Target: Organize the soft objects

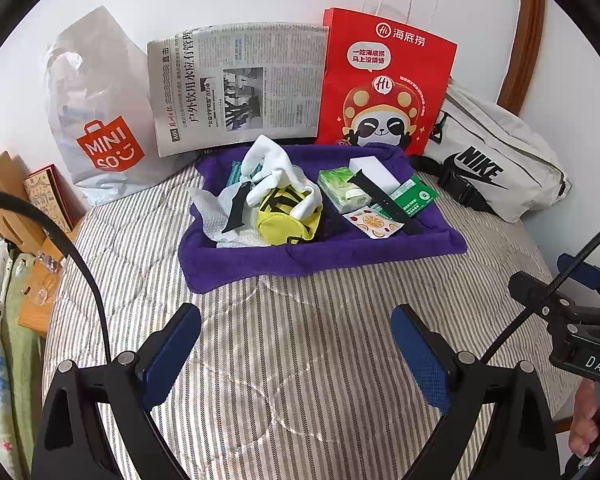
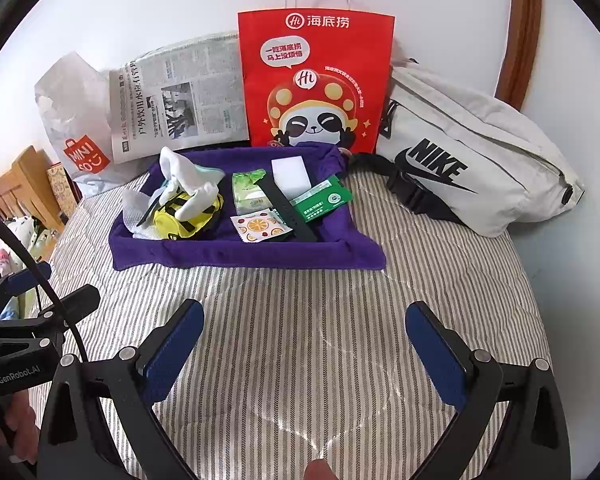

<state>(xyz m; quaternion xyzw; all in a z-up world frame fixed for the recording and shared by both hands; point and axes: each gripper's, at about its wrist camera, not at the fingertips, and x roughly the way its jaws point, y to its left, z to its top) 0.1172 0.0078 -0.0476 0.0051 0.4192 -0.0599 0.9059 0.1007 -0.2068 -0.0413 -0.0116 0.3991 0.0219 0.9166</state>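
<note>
- We work over a bed (image 1: 300,340) with a striped quilt, set against a white wall.
- Nearest us, the left tongs (image 1: 296,354) and the right tongs (image 2: 304,354) both hang above bare quilt, spread wide, released, holding and touching nothing.
- Further on lies the purple tray (image 2: 236,254), lined with towel. In it: a white sock (image 2: 188,182) draped over a yellow pouch (image 2: 188,218), crumpled paper (image 1: 216,208), a green tissue pack (image 2: 250,192), a white sponge (image 2: 290,174), a black strap (image 2: 290,208).
- Behind stand a plastic bag (image 1: 100,112), a newspaper (image 1: 240,80), a red paper bag (image 2: 316,80) and a white waist bag (image 2: 472,164).
- Our worry: the sock and pouch overlap, so a pinch may lift both, or drag the limp tray lining.
</note>
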